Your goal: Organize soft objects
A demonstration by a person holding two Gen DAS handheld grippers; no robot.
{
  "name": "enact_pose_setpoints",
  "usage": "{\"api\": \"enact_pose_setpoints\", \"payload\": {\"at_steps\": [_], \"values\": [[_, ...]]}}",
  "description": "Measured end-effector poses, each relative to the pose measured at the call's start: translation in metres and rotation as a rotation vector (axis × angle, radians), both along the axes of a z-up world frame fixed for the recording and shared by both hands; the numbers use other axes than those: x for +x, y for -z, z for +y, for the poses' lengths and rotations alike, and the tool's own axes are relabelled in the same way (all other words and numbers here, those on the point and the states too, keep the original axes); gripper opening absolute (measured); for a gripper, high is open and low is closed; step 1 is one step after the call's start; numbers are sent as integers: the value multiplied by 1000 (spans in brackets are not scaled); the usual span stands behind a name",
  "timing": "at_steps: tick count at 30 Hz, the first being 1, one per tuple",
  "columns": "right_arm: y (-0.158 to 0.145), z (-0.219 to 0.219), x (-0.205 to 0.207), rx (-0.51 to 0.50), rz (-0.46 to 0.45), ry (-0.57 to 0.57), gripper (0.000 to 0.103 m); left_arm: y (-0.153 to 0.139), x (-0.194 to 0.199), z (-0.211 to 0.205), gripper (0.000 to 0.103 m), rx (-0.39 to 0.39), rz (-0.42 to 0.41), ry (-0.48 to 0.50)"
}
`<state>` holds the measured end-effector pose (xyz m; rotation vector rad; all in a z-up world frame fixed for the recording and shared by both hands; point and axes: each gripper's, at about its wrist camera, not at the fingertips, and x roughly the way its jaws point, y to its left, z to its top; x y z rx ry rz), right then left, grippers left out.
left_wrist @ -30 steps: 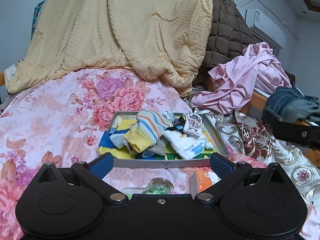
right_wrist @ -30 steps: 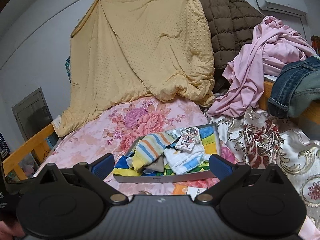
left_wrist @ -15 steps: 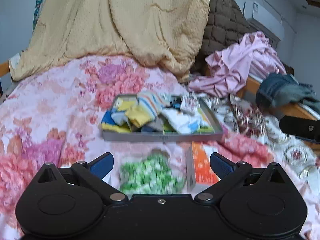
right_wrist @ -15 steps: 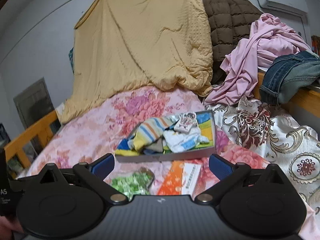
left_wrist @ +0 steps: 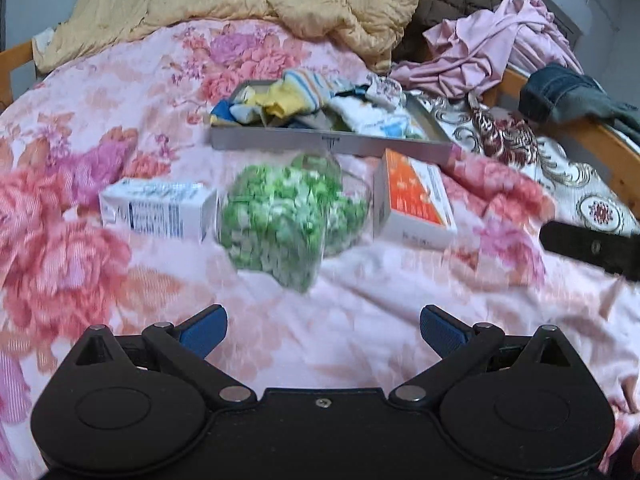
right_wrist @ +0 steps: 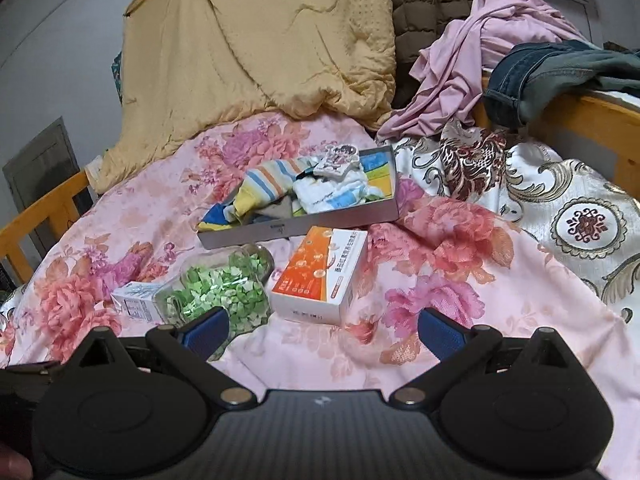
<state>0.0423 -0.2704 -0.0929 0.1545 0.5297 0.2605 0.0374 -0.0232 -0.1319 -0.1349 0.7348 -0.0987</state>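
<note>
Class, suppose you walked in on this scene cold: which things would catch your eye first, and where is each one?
First, the clear jar of green bits lying on the pink floral bedspread, between a white carton and an orange-and-white box. Just behind sits a grey tray heaped with bright socks; a yellow quilt rises at the back.

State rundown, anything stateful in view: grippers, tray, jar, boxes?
left gripper: open, empty, above the bedspread
right gripper: open, empty
metal tray: flat on the bed, filled with socks and small cloths
glass jar: on its side, full of green pieces
orange box: closed, lying flat
white carton: closed, on its side
</note>
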Motion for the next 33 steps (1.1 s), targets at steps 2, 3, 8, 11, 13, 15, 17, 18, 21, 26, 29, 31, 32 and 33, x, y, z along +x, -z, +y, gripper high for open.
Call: {"api": "enact_pose_setpoints", "payload": {"at_steps": [2,3,8,11,13,15,17,18,21,26,29,31,32,33], "values": [[3,0,0,2,7,-6,103,3,-2,1,102,6,11,-16],[6,1,0,3,12,-15,102,3,-1,2,102,7,15,-26],[10,10,2,-26,0,-43,102,-4,0,8,102,7,-11,-63],[9,11,1,-24,-9,-47,102,-5,1,8,102,13,-17,-67],[10,11,2,-25,-3,-45,102,-6,0,8,102,15,-22,-64],[10,12,2,-26,-3,-44,102,-7,0,7,102,19,-28,-60],[10,12,2,-26,-5,-45,102,-8,1,7,102,18,-31,-58],[10,12,2,-26,-8,-47,102,-8,1,7,102,17,-33,-59],[11,12,2,-26,-10,-44,102,-8,1,8,102,15,-36,-60],[11,11,3,-24,-8,-43,102,-9,1,7,102,16,-40,-59],[11,11,4,-23,-7,-43,102,-10,1,7,102,14,-41,-60],[11,11,4,-23,-7,-43,102,-10,1,7,102,15,-40,-59],[11,11,4,-24,-8,-43,102,-10,1,7,102,16,-40,-59],[11,10,4,-23,-9,-42,102,-10,1,7,102,16,-40,-58]]}}
